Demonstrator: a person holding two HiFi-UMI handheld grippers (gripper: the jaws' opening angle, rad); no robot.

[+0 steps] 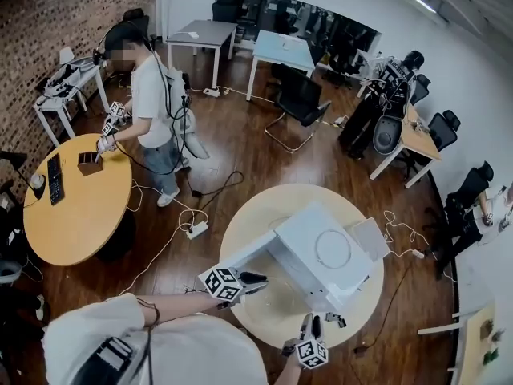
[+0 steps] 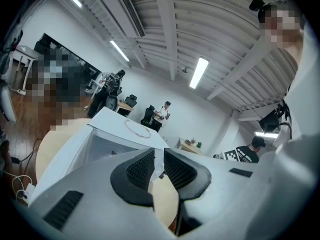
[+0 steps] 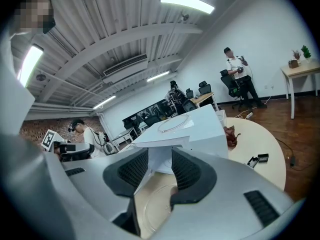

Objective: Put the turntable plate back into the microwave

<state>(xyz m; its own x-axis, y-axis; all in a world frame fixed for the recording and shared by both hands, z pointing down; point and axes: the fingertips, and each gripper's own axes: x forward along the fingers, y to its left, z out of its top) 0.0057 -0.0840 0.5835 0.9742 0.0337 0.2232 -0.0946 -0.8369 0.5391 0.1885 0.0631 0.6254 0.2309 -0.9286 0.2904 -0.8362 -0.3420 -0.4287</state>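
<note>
A white microwave (image 1: 317,255) stands on a round beige table (image 1: 264,207), its door (image 1: 240,257) swung open to the left. A roller ring (image 1: 333,249) lies on its roof. The clear glass turntable plate (image 3: 150,206) lies flat on the table just below my right gripper (image 3: 159,154), whose jaws stand apart with nothing between them. In the head view that gripper (image 1: 311,321) is at the table's near edge. My left gripper (image 1: 256,281) hovers in front of the open door. In its own view the left gripper (image 2: 159,154) shows a narrow gap, nothing in it.
Small black parts (image 3: 260,159) and a reddish cloth (image 3: 231,135) lie on the table right of the microwave, with a white box (image 1: 369,237) beside it. A person (image 1: 152,103) works at an orange round table (image 1: 76,207). A power strip (image 1: 196,229) and cables lie on the floor.
</note>
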